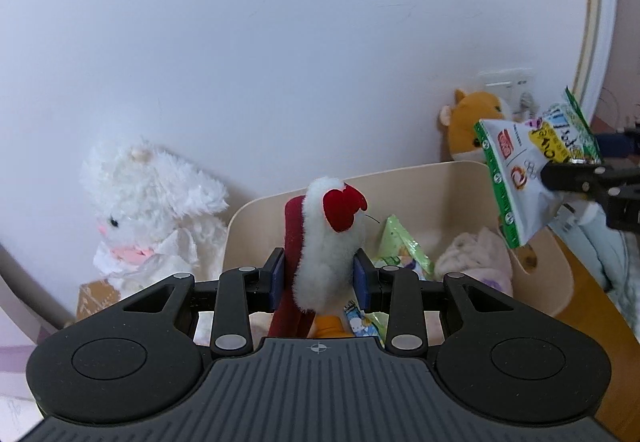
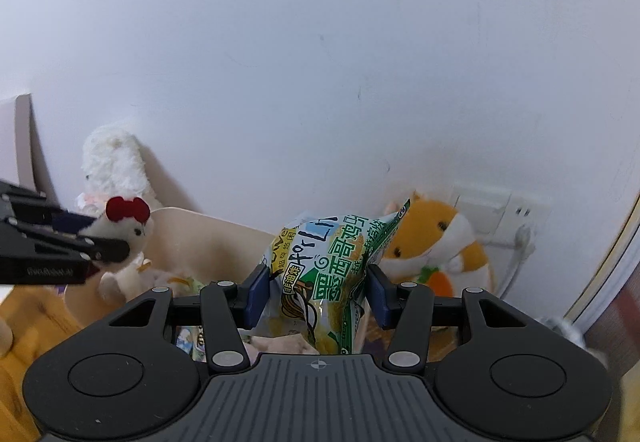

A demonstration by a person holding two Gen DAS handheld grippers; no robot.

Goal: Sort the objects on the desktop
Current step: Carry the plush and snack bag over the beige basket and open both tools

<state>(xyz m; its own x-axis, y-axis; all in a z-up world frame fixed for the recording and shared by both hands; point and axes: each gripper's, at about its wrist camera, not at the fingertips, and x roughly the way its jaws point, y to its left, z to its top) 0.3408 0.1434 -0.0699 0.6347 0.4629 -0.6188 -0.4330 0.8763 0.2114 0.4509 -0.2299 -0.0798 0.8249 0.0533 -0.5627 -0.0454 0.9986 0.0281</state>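
Left gripper (image 1: 319, 274): its blue fingers (image 1: 277, 276) pinch a white plush chicken (image 1: 330, 242) with a red comb, held upright above the cream bin (image 1: 452, 182). Right gripper (image 2: 319, 292): its fingers (image 2: 257, 292) pinch a green-and-white snack bag (image 2: 324, 274) at both sides, the bag standing up between them over the same bin (image 2: 208, 238). In the left wrist view the snack bag (image 1: 520, 170) appears at the right, above the bin's far corner; in the right wrist view the chicken (image 2: 128, 238) appears at the left, clamped by the other gripper (image 2: 108, 248). Inside the bin lie a green packet (image 1: 404, 250), a pale fluffy bundle (image 1: 476, 258) and a small blue-and-white packet (image 1: 362, 322); below the chicken an orange piece shows, not identifiable. Behind the bin, against the white wall (image 1: 280, 42), sit a white plush bunny (image 1: 148, 218) at left and an orange plush hamster (image 2: 436, 242) at right, the latter beside a wall socket (image 2: 504, 214) with a plugged-in cable. The bin rests on an orange-brown wooden desk (image 1: 592, 306).
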